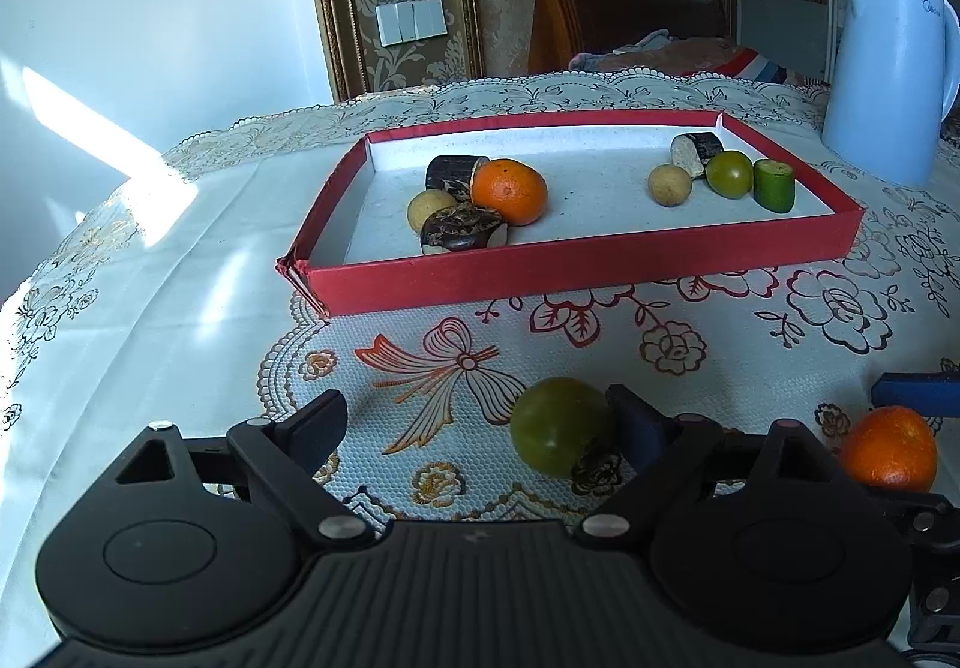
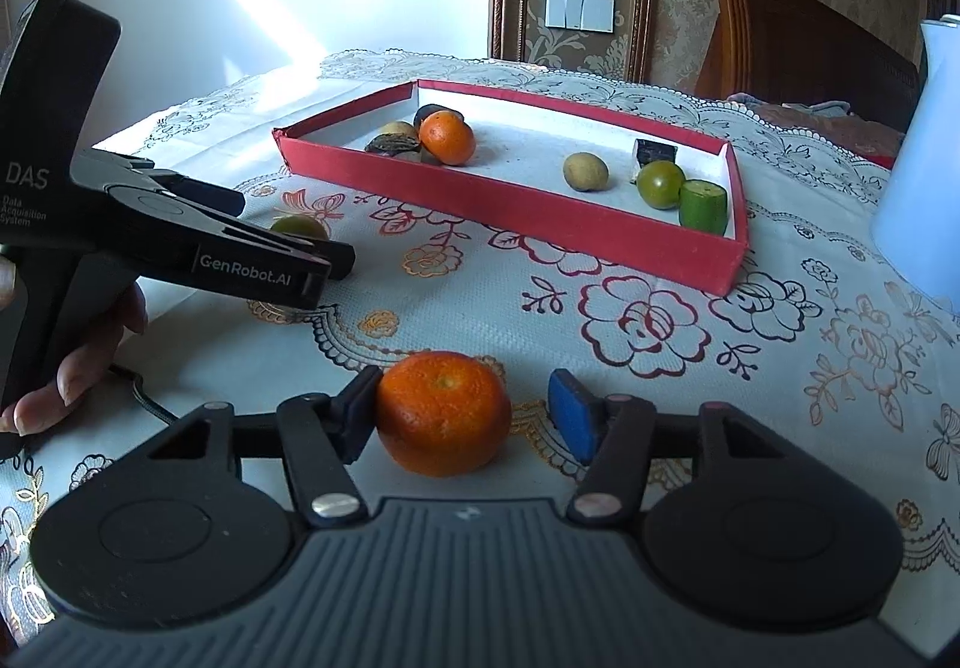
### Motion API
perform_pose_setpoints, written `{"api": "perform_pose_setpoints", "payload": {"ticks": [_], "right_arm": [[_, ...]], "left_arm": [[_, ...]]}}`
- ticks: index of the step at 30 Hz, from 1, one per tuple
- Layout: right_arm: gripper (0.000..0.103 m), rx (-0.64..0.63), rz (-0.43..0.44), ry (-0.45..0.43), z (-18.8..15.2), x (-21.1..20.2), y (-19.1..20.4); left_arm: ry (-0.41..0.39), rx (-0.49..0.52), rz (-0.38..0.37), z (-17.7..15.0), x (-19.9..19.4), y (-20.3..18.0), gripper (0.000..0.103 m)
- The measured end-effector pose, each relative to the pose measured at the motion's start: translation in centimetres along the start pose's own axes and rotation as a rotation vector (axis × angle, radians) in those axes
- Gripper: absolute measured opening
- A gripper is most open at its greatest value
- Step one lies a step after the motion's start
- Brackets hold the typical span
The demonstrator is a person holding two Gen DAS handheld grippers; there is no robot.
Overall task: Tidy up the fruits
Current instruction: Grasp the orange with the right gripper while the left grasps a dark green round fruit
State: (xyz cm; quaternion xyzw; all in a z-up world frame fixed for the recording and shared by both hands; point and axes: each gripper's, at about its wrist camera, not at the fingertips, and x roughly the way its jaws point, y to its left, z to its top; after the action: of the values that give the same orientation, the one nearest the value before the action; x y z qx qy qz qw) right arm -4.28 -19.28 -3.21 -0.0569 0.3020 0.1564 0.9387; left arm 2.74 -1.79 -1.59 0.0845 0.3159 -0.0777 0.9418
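Right gripper (image 2: pixel 462 416) half-open, straddling mandarin (image 2: pixel 443 412) on tablecloth: left pad touching, right pad apart. Left gripper (image 1: pixel 480 428) wide; green fruit (image 1: pixel 561 426) against its right finger. Red tray (image 2: pixel 510 212) ahead.

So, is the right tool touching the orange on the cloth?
Touching on one side only. The right wrist view shows the left pad against the orange, while a clear gap separates the blue right pad from it.
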Motion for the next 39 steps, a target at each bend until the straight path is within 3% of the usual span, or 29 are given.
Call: {"api": "perform_pose_setpoints", "payload": {"ticks": [28, 34, 39], "right_arm": [[0.058, 0.005, -0.001, -0.002, 0.0, 0.0, -0.1], [0.057, 0.003, -0.002, -0.003, 0.0, 0.0, 0.0], [0.046, -0.015, 0.010, -0.010, -0.1, -0.2, 0.3]], "left_arm": [[-0.016, 0.028, 0.014, -0.5, -0.7, -0.1, 0.092], [-0.030, 0.054, -0.011, -0.6, -1.0, -0.4, 0.080], [-0.041, 0.072, -0.043, -0.7, -1.4, -0.7, 0.055]]}}
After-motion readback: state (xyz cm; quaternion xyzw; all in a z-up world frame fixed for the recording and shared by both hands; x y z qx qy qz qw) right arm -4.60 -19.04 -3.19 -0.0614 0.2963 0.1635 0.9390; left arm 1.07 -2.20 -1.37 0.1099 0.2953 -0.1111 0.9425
